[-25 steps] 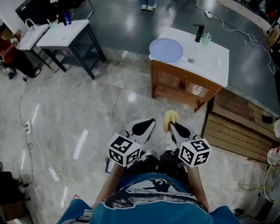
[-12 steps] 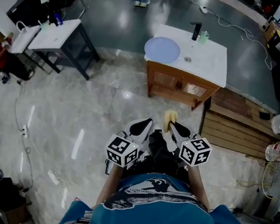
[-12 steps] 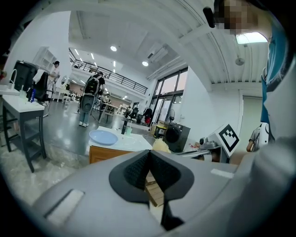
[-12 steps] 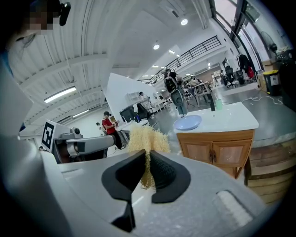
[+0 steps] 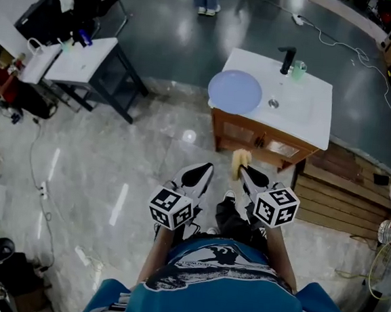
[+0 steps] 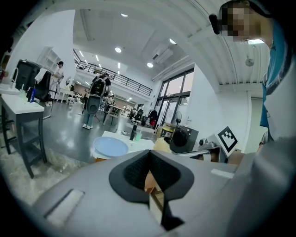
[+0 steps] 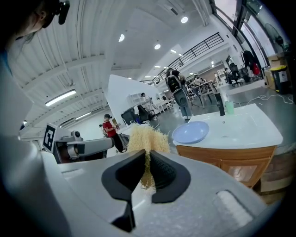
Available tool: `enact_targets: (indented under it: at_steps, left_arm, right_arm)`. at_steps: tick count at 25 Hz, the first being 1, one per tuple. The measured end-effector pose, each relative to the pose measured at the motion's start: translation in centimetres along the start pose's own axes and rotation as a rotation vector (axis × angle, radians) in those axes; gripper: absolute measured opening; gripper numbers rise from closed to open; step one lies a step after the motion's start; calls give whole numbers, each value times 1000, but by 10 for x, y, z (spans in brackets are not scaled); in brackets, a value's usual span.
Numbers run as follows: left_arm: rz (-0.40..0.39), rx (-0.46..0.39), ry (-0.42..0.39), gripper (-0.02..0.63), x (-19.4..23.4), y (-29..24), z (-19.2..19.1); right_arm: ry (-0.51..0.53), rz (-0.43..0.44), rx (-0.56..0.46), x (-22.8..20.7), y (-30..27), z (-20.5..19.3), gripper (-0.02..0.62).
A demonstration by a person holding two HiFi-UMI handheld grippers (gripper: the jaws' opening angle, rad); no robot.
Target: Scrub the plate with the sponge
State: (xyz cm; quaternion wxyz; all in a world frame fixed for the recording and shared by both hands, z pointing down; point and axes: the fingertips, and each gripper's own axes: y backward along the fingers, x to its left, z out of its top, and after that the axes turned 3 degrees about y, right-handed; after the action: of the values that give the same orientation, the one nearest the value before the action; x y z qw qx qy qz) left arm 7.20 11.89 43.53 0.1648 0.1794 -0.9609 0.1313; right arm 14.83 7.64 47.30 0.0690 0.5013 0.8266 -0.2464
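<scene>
The plate [image 5: 235, 91] lies on the sink cabinet [image 5: 306, 124] at our twelve o'clock, closer than a second ago because we have walked toward it; scrubbing is yet to start. Our right gripper [image 5: 246, 172] clamps the sponge [image 5: 240, 160], its lower half hidden between the pads; our left gripper [image 5: 203, 171], at its nine o'clock, is closed, empty.
</scene>
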Motion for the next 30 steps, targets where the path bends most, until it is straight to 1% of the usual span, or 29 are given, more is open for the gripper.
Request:
enact_targets:
  at_steps: [5, 9, 12, 15, 17, 26, 30]
  left_arm:
    - [8, -11, 0, 12, 26, -48, 28]
    - [7, -2, -4, 12, 41, -83, 42]
    - [20, 11, -36, 12, 49, -104, 50]
    - [47, 34, -79, 12, 56, -120, 55]
    - [59, 50, -90, 12, 58, -126, 57]
    - [107, 102, -69, 12, 81, -131, 53]
    - [109, 117, -67, 12, 100, -138, 54]
  right_arm:
    - [10, 8, -8, -41, -32, 41, 30]
    - [0, 5, 1, -71, -49, 58, 31]
    - [-2, 8, 6, -89, -60, 68, 31]
    - [-8, 20, 14, -102, -69, 72, 31]
    - [-16, 29, 22, -108, -74, 74, 31]
    - [-63, 39, 55, -119, -98, 68, 31]
    - [-77, 25, 60, -127, -109, 68, 31]
